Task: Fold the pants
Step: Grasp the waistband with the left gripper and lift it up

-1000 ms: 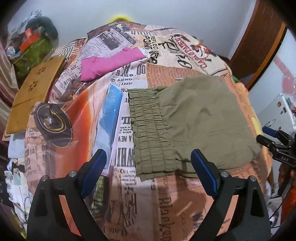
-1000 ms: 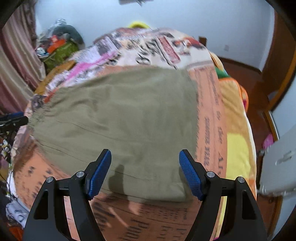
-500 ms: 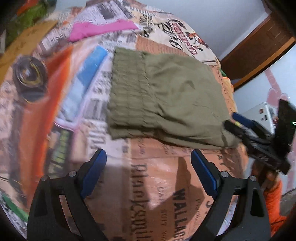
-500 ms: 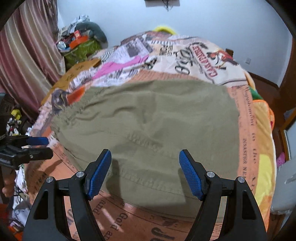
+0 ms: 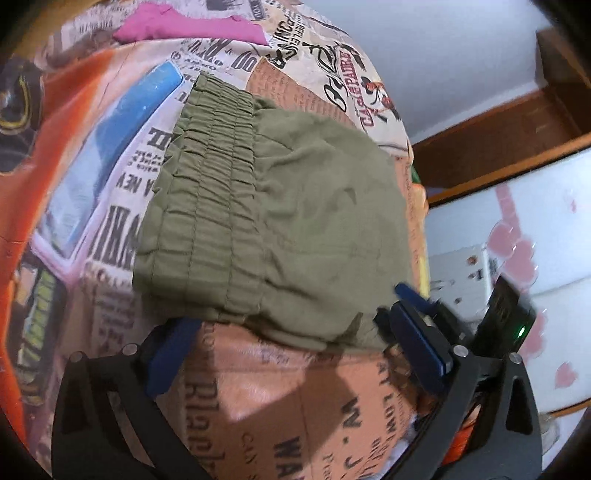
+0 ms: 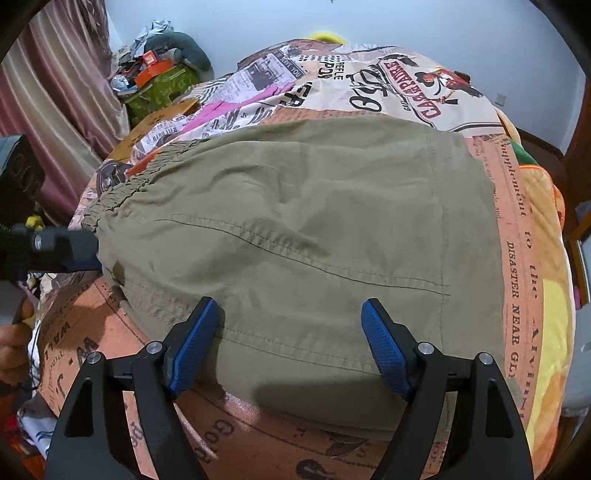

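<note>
On the bed, over its newspaper-print cover, the olive pants lie folded into a compact block. Compared with half a second ago, I have both tools closer: my left gripper now sits at the near edge by the elastic waistband, my right gripper over the near hem edge, fingers spread wide on both, holding nothing. The left tool's blue pad touches the waistband corner in the right view. The pants' long axis runs left to right across the bed, waistband toward my left, folded end to my right. A pink garment lies beyond.
</note>
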